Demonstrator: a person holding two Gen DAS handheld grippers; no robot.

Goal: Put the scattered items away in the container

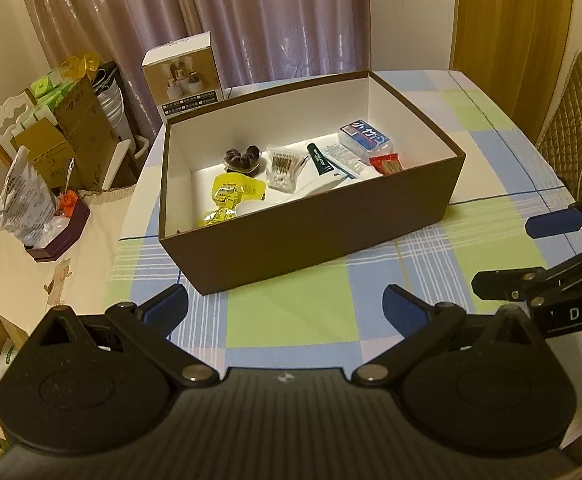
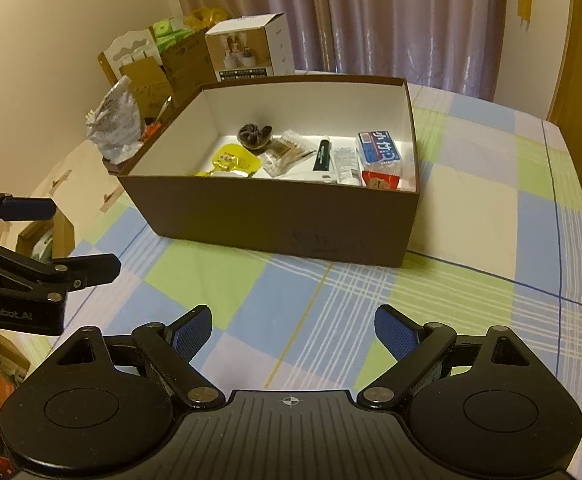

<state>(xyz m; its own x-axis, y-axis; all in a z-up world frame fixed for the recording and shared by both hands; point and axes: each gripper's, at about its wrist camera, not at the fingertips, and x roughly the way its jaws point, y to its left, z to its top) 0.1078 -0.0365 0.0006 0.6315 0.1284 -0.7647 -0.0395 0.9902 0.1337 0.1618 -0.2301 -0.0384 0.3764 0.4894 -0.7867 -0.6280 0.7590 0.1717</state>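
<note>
Claws (image 1: 285,304) empty; items in box (image 1: 311,236)

The brown cardboard box (image 1: 303,240) is matt outside, with a smooth white paper lining. Under it, the worktop wears a woven checked cloth (image 2: 471,208) in blue, green and cream, matt and soft-looking. Inside the box, the yellow foil pouch (image 1: 231,196) is glossy and crinkled, the clear plastic pack of cotton swabs (image 1: 285,170) shines, and the dark green plastic tube (image 2: 323,155) is smooth. The left gripper (image 1: 285,304) is matt black plastic with metal pivot pins and blue textured rubbery pads (image 2: 193,336). The mauve curtain (image 1: 271,20) has a satin sheen.
</note>
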